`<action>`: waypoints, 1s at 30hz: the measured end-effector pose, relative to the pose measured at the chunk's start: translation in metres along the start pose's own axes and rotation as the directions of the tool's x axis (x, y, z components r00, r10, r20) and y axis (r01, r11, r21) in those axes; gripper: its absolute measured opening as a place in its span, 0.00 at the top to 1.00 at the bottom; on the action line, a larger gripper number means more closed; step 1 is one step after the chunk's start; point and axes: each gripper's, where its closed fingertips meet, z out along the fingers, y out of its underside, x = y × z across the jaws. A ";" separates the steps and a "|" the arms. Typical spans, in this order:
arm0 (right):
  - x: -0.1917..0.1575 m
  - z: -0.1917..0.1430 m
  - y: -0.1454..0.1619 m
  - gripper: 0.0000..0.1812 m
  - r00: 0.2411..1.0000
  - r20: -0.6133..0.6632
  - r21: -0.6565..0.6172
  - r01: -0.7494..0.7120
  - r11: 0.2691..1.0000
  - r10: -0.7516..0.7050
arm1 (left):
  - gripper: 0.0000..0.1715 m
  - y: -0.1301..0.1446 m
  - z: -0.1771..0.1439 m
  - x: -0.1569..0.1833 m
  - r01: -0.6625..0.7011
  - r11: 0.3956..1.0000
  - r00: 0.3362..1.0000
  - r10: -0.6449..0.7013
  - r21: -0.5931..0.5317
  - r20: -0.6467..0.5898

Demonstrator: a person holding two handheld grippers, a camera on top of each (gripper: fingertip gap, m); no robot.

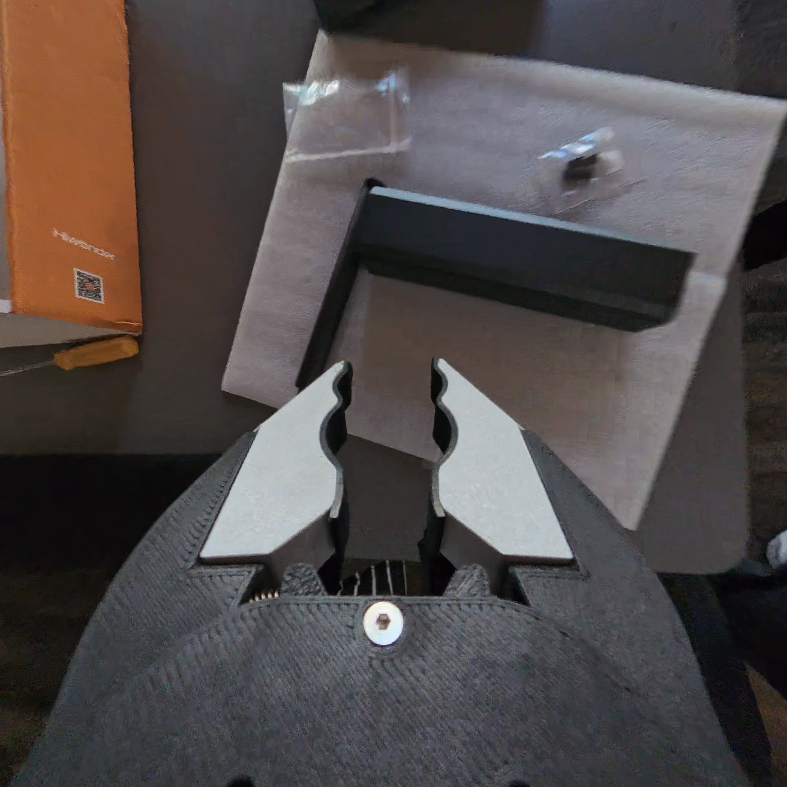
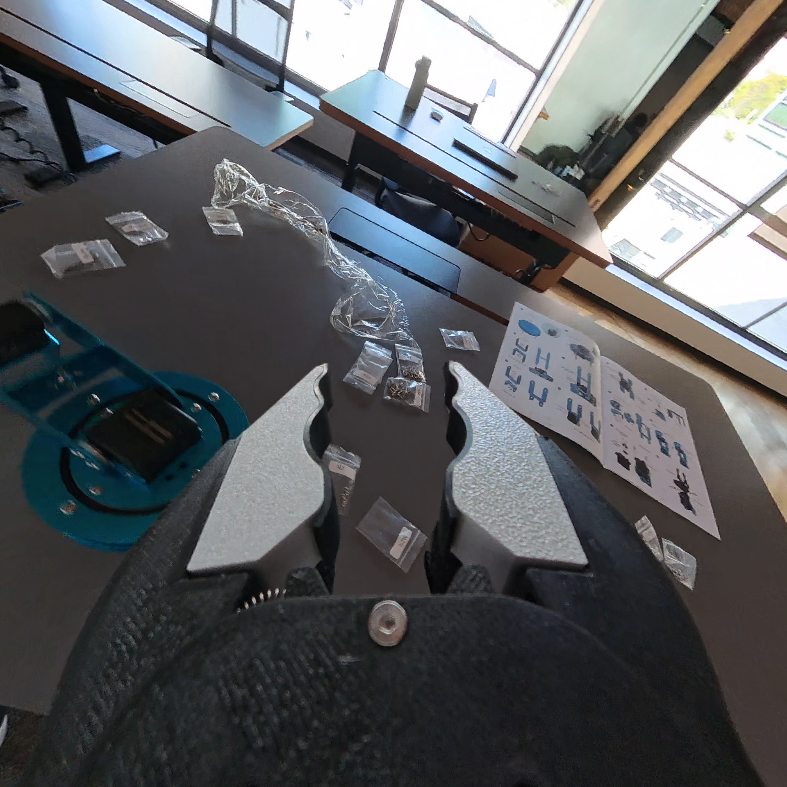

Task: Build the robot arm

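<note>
My left gripper (image 1: 391,370) is open and empty, hovering over a grey foam sheet (image 1: 553,404) on the dark table. A black L-shaped bracket (image 1: 511,251) lies on the sheet just beyond the fingertips, its left arm next to my left finger (image 1: 298,426). A clear plastic bag (image 1: 347,115) and a small bagged black part (image 1: 577,159) lie farther back on the sheet. My right gripper (image 2: 385,372) is open and empty above the table, over several small bags of screws (image 2: 404,383). A blue round base with a blue bracket and black servo (image 2: 123,434) stands to its left.
An orange box (image 1: 68,162) and an orange-handled screwdriver (image 1: 96,351) lie at the left of the left wrist view. An open instruction booklet (image 2: 604,409) lies at the right. Crumpled clear wrap (image 2: 298,230) and more small bags (image 2: 81,257) lie farther back. Other desks (image 2: 460,140) stand beyond by the windows. Left tips to right tips: about 105 cm.
</note>
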 end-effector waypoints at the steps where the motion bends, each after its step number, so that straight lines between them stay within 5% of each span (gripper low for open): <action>1: -0.004 -0.001 -0.008 0.71 1.000 -0.015 -0.017 -0.011 1.000 0.011 | 0.77 0.003 0.020 -0.014 -0.006 0.999 1.000 0.005 -0.035 -0.023; 5: -0.030 -0.011 -0.034 0.71 0.998 -0.052 -0.047 -0.038 0.998 0.035 | 0.71 0.016 0.073 -0.039 -0.152 0.980 0.982 0.135 -0.131 -0.129; 13: -0.070 -0.022 -0.054 0.71 0.998 -0.058 -0.066 -0.043 0.997 0.039 | 0.90 0.037 0.087 -0.041 -0.380 0.888 0.913 0.315 -0.258 -0.260; 20: -0.119 -0.002 -0.048 0.71 0.997 0.056 -0.030 -0.057 0.998 0.059 | 0.91 0.016 0.052 -0.069 -0.489 0.790 0.868 0.402 -0.369 -0.291; 30: -0.221 0.023 -0.074 0.71 0.933 0.353 0.160 -0.138 0.977 0.074 | 0.91 -0.038 -0.039 -0.108 -0.704 0.446 0.683 0.637 -0.553 -0.357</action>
